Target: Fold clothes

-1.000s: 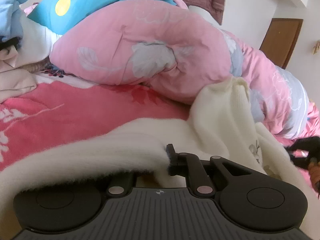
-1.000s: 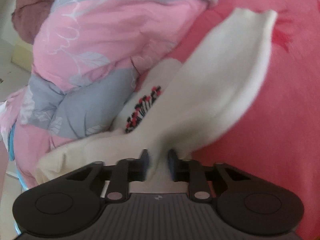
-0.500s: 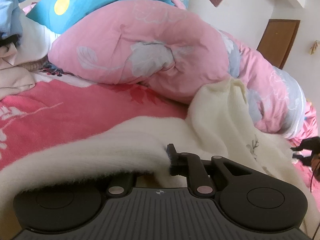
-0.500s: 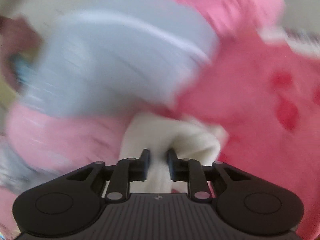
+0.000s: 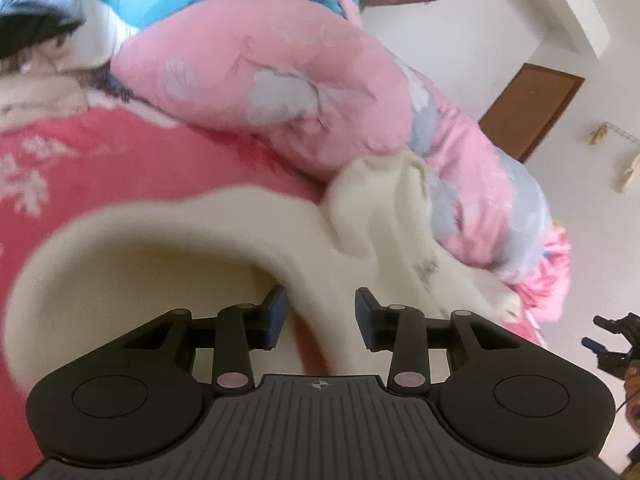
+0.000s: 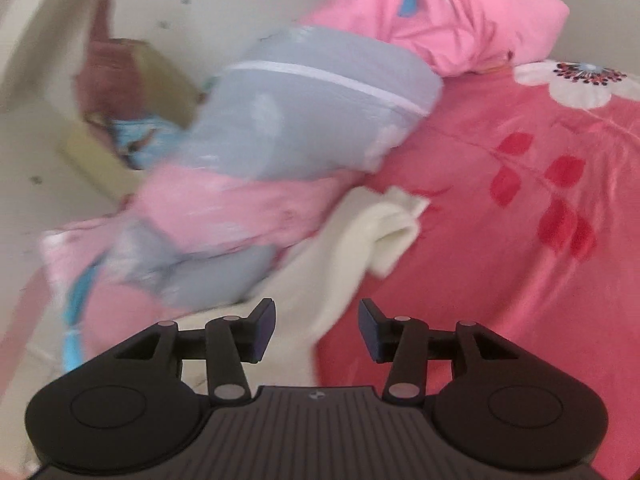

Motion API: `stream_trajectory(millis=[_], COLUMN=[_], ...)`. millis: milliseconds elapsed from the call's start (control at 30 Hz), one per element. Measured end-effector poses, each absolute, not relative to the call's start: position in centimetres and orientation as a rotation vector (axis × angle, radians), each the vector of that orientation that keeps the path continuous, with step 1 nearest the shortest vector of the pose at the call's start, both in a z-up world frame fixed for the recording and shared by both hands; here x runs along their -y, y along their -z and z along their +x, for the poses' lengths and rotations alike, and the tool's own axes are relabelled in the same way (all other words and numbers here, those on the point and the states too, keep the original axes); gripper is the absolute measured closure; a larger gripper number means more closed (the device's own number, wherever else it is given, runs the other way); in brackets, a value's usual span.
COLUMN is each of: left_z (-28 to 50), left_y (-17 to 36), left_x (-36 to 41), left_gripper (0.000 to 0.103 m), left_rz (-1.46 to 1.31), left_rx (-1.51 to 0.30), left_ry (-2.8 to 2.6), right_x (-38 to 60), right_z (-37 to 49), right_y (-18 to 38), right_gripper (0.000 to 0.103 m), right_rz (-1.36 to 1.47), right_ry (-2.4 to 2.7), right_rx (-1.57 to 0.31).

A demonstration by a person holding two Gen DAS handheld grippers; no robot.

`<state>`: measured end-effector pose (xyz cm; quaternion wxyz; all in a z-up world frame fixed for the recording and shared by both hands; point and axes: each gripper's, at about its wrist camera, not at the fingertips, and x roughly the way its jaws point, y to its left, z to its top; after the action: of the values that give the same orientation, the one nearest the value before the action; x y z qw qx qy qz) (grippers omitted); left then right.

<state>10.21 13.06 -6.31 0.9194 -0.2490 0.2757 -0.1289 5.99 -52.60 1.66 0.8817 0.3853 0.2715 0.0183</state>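
While both the left hand-held gripper (image 5: 320, 314) and right hand-held gripper (image 6: 316, 328) gape wide, holding nothing, the cream sweater (image 5: 168, 260) sprawls rumpled on the bed (image 6: 520, 240). It is not neatly folded.

Fuzzy cream knit sweater (image 5: 168, 264)

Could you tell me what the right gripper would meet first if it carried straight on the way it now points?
Most likely the cream sweater: the right gripper is open, and the cloth's edge runs up between its fingers. Just beyond lies the red bedspread, then the pink and grey quilt. The frame is blurred, so depth is uncertain.
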Motion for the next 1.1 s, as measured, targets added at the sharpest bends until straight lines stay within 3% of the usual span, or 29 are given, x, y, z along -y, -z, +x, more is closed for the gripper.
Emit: stream_trajectory(millis=[133, 400, 733, 800, 867, 900, 1100], left_z=[8.0, 5.2, 11.0, 11.9, 12.8, 13.2, 15.8], left_y=[6.0, 4.8, 3.6, 3.2, 2.8, 2.6, 1.3], left_x=[-13.1, -13.9, -17.0, -16.8, -16.6, -16.5, -15.9], left_gripper=[0.064, 0.054, 0.047, 0.055, 0.074, 0.089, 0.095], left_rz=[-0.534, -0.581, -0.705, -0.663, -0.621, -0.599, -0.473], left_rx=[-0.576, -0.56, -0.668, -0.654, -0.641, -0.634, -0.592], left_ry=[0.246, 0.152, -0.099, -0.122, -0.145, -0.156, -0.224], right_x=[49.8, 44.0, 43.4, 43.6, 43.8, 43.9, 44.5], right_z=[2.1, 0.6, 1.8, 1.8, 1.5, 1.4, 1.0], right_y=[-1.4, 6.2, 12.6, 12.5, 12.3, 12.2, 12.5], right_gripper=[0.041, 0.04, 0.041, 0.041, 0.041, 0.041, 0.04], right_rz=[0.876, 1.082, 1.184, 1.156, 1.123, 1.106, 1.119], right_ry=[-0.182, -0.387, -0.376, -0.376, -0.359, -0.349, -0.337], right_rx=[-0.576, -0.558, -0.46, -0.458, -0.454, -0.451, -0.439])
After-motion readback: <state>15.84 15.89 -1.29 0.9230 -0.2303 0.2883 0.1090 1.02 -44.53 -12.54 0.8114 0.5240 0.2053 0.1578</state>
